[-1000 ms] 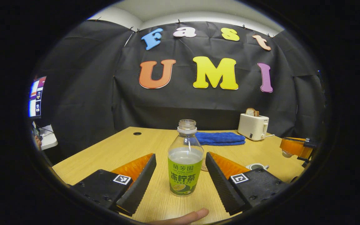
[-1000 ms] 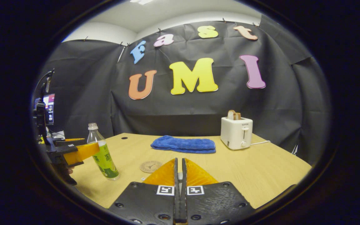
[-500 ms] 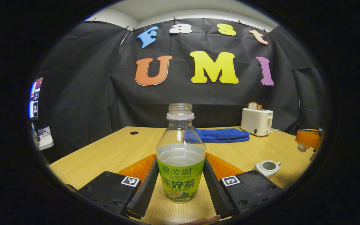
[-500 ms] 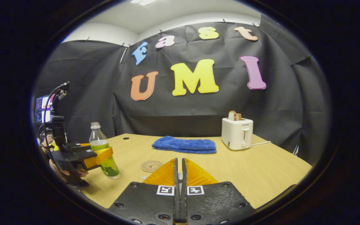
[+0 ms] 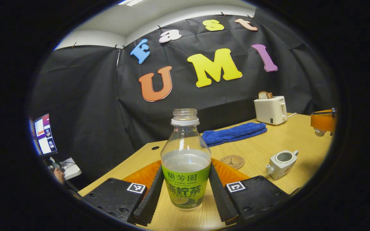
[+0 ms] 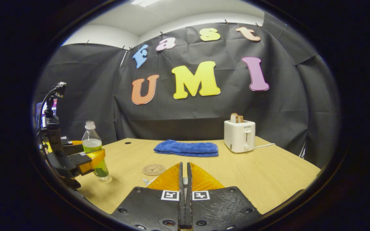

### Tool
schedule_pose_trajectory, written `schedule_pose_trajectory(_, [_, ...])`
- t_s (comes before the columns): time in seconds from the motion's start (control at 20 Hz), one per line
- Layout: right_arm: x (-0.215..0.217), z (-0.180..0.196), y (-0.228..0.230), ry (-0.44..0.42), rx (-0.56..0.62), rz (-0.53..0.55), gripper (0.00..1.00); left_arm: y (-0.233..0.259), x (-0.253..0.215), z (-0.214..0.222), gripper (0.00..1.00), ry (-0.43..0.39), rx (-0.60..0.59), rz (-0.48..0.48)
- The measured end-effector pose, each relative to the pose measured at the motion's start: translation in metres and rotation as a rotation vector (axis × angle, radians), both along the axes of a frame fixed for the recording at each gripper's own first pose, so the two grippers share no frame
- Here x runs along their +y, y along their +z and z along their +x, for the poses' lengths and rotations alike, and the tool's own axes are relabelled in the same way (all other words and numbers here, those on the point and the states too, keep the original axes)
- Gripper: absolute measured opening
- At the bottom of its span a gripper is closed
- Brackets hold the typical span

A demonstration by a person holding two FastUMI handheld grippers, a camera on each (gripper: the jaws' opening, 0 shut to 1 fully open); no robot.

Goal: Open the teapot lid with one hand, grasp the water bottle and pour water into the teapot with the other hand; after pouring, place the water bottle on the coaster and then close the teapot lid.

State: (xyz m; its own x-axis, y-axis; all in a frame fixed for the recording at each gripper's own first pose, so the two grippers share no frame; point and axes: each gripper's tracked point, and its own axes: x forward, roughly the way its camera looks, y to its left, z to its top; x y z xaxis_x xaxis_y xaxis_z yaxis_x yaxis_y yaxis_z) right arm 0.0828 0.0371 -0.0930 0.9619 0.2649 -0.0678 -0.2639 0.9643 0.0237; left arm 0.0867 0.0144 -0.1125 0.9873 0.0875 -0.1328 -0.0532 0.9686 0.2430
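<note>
The left gripper has its jaws clamped on the one uncapped water bottle, lifted off the surface. Carry it upright toward the one open teapot, just beyond the single coaster; tilt slowly over the opening. The right gripper has its jaws closed, contents unclear.

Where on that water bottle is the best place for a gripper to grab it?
Around the labelled lower body of the water bottle, coming in level from the side. It stands upright, its walls there are straight and widest, and the neck narrows above. The left gripper already has a finger on each side of the label.
</note>
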Motion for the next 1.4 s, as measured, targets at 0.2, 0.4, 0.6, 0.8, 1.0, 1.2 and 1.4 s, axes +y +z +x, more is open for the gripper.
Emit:
schedule_pose_trajectory(0.2, [-0.016, -0.002, 0.007, -0.018, -0.014, 0.017, 0.00, -0.001, -0.009, -0.001, 0.76, -0.009, 0.051, 0.098])
schedule_pose_trajectory(0.4, [-0.035, -0.002, 0.007, -0.038, -0.012, 0.039, 0.00, 0.007, -0.018, 0.005, 0.75, -0.039, 0.073, 0.287])
schedule_pose_trajectory(0.6, [-0.045, -0.002, 0.005, -0.050, 0.000, 0.043, 0.00, 0.003, -0.036, 0.012, 0.75, -0.092, 0.112, 0.462])
schedule_pose_trajectory(0.8, [-0.059, -0.002, 0.012, -0.079, -0.023, 0.020, 0.00, -0.008, -0.042, 0.017, 0.75, -0.115, 0.168, 0.650])
schedule_pose_trajectory(1.0, [-0.071, -0.001, 0.020, -0.093, -0.033, 0.067, 0.00, -0.002, -0.056, 0.025, 0.75, -0.156, 0.170, 0.842])
schedule_pose_trajectory(1.2, [-0.081, 0.000, 0.024, -0.111, -0.037, 0.077, 0.00, 0.002, -0.067, 0.016, 0.75, -0.166, 0.166, 0.968])
schedule_pose_trajectory(1.4, [-0.088, 0.000, 0.025, -0.121, -0.030, 0.092, 0.00, 0.001, -0.069, 0.017, 0.75, -0.164, 0.181, 1.128])
